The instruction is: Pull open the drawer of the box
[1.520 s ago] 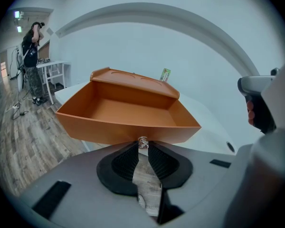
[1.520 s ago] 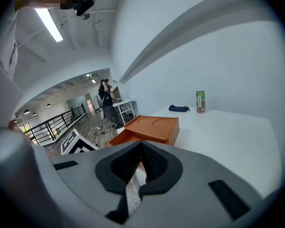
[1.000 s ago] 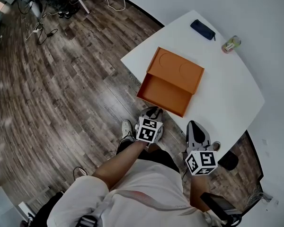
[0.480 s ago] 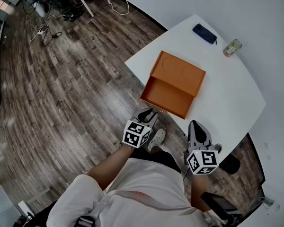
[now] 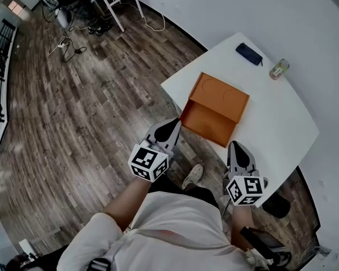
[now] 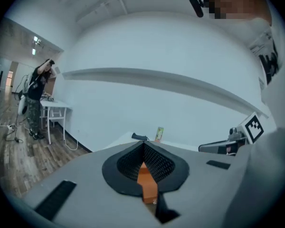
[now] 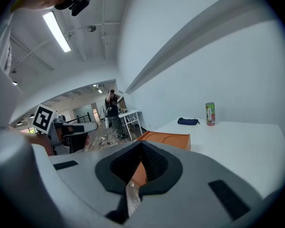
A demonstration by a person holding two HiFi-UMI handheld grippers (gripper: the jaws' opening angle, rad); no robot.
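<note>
A: Wood floor (image 5: 73, 123) fills the near side, with 1 shoe (image 5: 193, 175) right below. How do the 2 tools stand?

B: Nearest, the left tool (image 5: 173, 125) hangs over the floor just off the edge of the white surface (image 5: 277, 112), its jaws closing right up, pads meeting on nothing. Opposite it, the right tool (image 5: 235, 145) sits at the near edge, jaws together as well, holding nothing.

A: And the drawer?

B: Just ahead, the drawer (image 5: 206, 123) lies between both tools, its front running from 1 tool's tip toward the other's. It stands pulled out of the orange box (image 5: 225, 95) toward me, so I judge the pull done or nearly so.

A: Which way does it slide?

B: From the box straight back toward me, across the near edge. Each tool is just beside 1 end of the front, and neither touches it. I cannot tell which is nearer. Any further pull needs jaws apart first.

A: Beyond that?

B: At the far side, well apart from the box, lie 1 dark pouch (image 5: 249, 53) and 1 can (image 5: 279, 69).
</note>
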